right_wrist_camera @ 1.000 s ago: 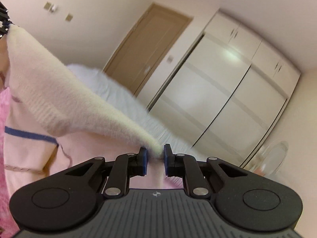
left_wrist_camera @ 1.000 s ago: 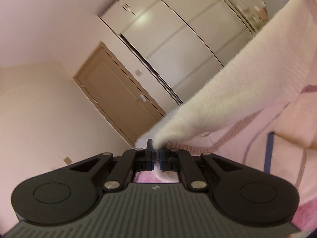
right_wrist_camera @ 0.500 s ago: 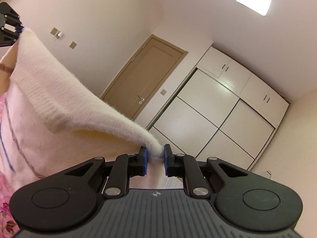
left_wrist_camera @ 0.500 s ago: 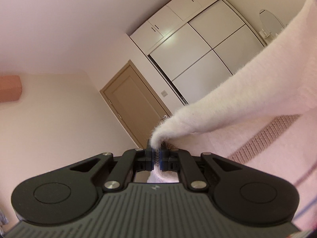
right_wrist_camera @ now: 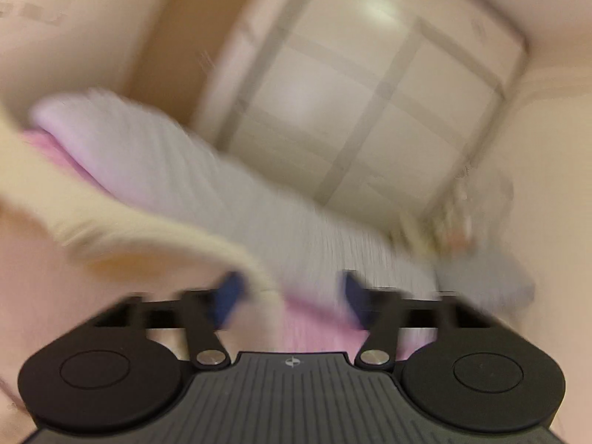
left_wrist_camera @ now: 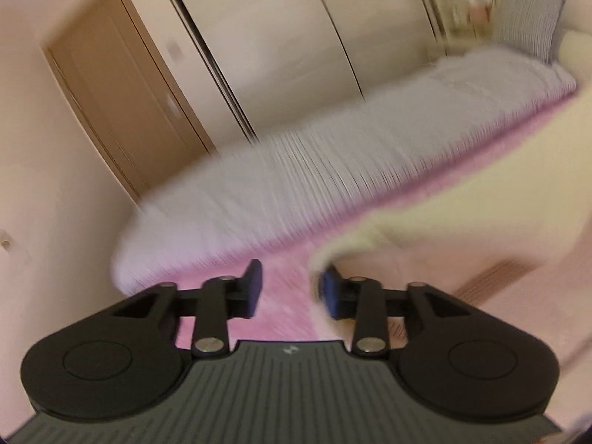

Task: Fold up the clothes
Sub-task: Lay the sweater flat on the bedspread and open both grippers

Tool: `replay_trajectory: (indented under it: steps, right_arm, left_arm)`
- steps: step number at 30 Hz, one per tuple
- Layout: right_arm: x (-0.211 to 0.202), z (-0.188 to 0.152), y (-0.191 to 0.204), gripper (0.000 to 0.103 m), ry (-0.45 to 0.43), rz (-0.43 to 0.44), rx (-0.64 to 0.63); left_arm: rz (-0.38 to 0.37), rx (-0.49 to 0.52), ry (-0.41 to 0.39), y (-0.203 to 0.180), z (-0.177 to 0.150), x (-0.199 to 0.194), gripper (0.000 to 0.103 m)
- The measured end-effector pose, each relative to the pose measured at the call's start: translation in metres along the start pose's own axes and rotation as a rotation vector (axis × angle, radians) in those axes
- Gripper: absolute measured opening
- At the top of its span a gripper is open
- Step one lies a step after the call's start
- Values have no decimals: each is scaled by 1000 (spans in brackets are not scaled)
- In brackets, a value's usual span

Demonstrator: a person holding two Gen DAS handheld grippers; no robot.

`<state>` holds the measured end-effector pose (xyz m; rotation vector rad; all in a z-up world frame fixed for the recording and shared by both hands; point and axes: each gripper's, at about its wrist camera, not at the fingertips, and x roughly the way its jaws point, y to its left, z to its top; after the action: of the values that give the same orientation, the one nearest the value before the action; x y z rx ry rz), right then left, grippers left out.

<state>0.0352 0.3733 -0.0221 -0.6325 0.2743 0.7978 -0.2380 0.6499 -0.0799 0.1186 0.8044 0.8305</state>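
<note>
The cream sweater (left_wrist_camera: 481, 222) fills the right side of the left wrist view and the left side of the right wrist view, above a pink sheet (left_wrist_camera: 285, 303). The left gripper (left_wrist_camera: 290, 292) and right gripper (right_wrist_camera: 292, 296) are both spread, each with 1 finger beside a corner. That corner could snag and spoil the fold. Only the left view shows the door (left_wrist_camera: 122, 111) and pillow (left_wrist_camera: 529, 22); both views are blurred.

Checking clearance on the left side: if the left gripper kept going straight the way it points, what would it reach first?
Probably the pink sheet between the open left gripper jaws, then the grey striped quilt; blur leaves depth unclear.
</note>
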Motion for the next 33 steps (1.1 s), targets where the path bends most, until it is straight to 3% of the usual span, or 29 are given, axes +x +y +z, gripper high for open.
replay_trajectory:
  steps: [3, 5, 8, 13, 19, 26, 33]
  right_arm:
    - [22, -14, -1, 68, 73, -21, 116]
    - [25, -34, -3, 72, 134, 7, 194]
    - [33, -65, 0, 72, 265, 57, 291]
    - [1, -140, 22, 71, 468, 159, 413]
    - [-20, -203, 54, 72, 617, 297, 513]
    - [-27, -271, 81, 72, 753, 360, 551]
    - [-40, -313, 105, 72, 832, 350, 572]
  left_arm:
    - [-43, 0, 113, -4, -19, 48, 34]
    - [-59, 16, 197, -6, -29, 76, 62]
    - [-81, 9, 288, 0, -46, 92, 61]
    - [-166, -100, 394, -10, -98, 55, 58]
    - [-217, -260, 528, -34, -174, -10, 58]
    - [-237, -336, 594, -74, -244, -59, 59]
    - [-240, -372, 538, -104, -263, -19, 57]
